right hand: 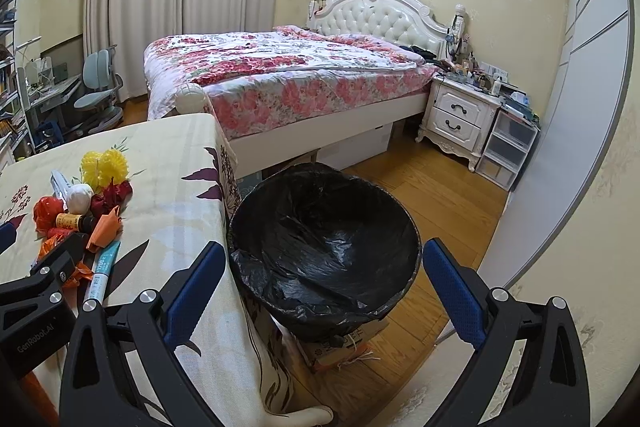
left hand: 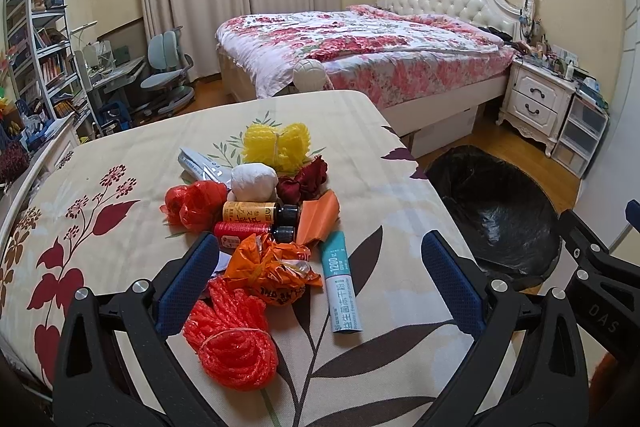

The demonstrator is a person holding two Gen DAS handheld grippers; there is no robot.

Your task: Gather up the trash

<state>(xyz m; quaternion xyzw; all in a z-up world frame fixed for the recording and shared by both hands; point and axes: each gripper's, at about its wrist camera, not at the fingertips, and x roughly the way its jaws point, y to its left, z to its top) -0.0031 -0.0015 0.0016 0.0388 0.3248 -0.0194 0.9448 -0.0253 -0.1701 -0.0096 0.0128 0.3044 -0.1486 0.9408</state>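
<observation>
A heap of trash lies on the flowered tablecloth (left hand: 120, 163): a red net bundle (left hand: 230, 343), an orange wrapper (left hand: 272, 273), a teal-and-white tube (left hand: 340, 283), two small bottles (left hand: 256, 213), an orange scrap (left hand: 320, 217), a white wad (left hand: 254, 181), a yellow net (left hand: 276, 143) and dark red petals (left hand: 306, 179). My left gripper (left hand: 320, 259) is open and empty, its jaws on either side of the wrapper and tube. My right gripper (right hand: 320, 267) is open and empty above the black-lined bin (right hand: 324, 235) beside the table. The heap also shows in the right wrist view (right hand: 80, 211).
The bin (left hand: 496, 211) stands on the wood floor off the table's right edge. A bed (right hand: 288, 75) with a floral cover, a white nightstand (right hand: 460, 115), a desk chair (left hand: 166, 67) and bookshelves (left hand: 36, 39) lie beyond.
</observation>
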